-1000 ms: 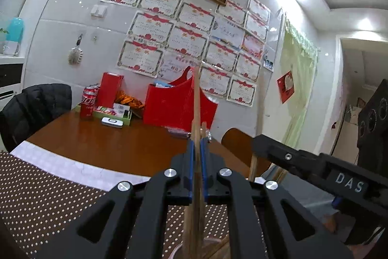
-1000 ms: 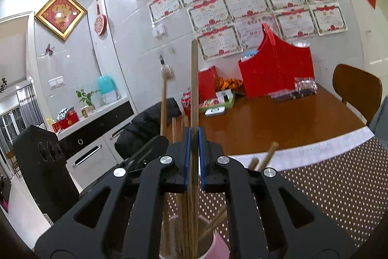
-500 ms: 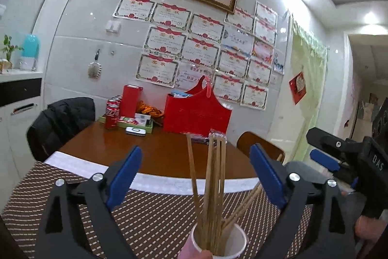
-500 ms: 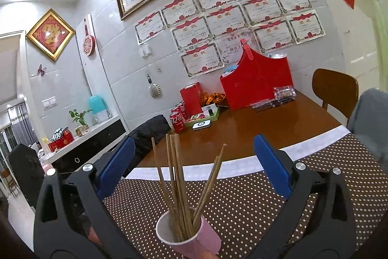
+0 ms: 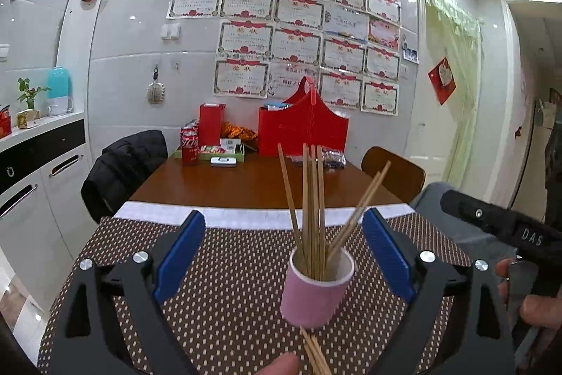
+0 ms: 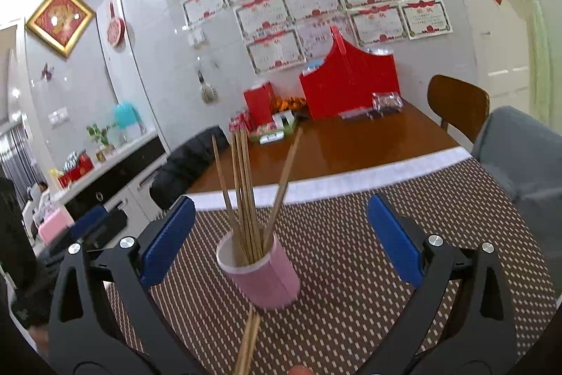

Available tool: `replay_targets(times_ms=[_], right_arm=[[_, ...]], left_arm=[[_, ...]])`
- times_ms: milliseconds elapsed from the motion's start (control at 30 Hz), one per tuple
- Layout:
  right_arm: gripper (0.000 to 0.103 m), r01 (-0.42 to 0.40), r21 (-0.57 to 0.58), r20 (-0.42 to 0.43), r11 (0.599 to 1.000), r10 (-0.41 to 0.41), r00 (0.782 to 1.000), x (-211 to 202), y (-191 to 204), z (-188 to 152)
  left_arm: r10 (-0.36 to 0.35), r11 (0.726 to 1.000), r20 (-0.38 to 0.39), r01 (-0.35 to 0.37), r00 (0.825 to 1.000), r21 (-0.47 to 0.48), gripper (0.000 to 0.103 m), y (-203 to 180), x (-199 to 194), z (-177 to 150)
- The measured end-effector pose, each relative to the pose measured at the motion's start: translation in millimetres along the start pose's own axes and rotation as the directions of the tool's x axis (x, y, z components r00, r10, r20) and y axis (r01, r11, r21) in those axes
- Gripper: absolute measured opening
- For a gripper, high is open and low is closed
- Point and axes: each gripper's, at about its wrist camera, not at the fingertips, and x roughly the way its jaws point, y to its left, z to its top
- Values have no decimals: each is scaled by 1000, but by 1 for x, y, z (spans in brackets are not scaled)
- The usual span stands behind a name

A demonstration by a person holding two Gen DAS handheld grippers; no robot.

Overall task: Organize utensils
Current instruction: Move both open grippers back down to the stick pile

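Pink cup (image 5: 318, 287), brown white-dotted mat (image 5: 228, 269), red bag (image 5: 302, 129)

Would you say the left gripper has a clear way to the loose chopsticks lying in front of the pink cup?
Probably yes: the left gripper is open, and the loose chopsticks lie uncovered on the mat just before the pink cup.

Cup of chopsticks on a mat at the worktop's near end

The cup (image 5: 318, 283) stands on the mat (image 5: 224, 273), chopsticks (image 5: 311, 209) upright in it; more loose chopsticks (image 5: 314, 352) lie on the mat before it. Behind the mat, the bare worktop (image 5: 253, 181) carries a bag (image 5: 304, 132), cans (image 5: 189, 146) and boxes (image 5: 224, 152) along the wall; chairs stand left and right.
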Motion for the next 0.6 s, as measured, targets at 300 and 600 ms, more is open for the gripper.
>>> replay_targets(times_ms=[300,600], right_arm=[[97,39,-2,-89,999,-39,995,-25,-12,-34],[97,56,-6,-179,998,-56,982,-35,-20,-64]], left_arm=[[-26,1000,-102,24,994,-19,90,-6,-14,-36],[-46,999,-196,42,979,-28,90,-18,-20,-72]])
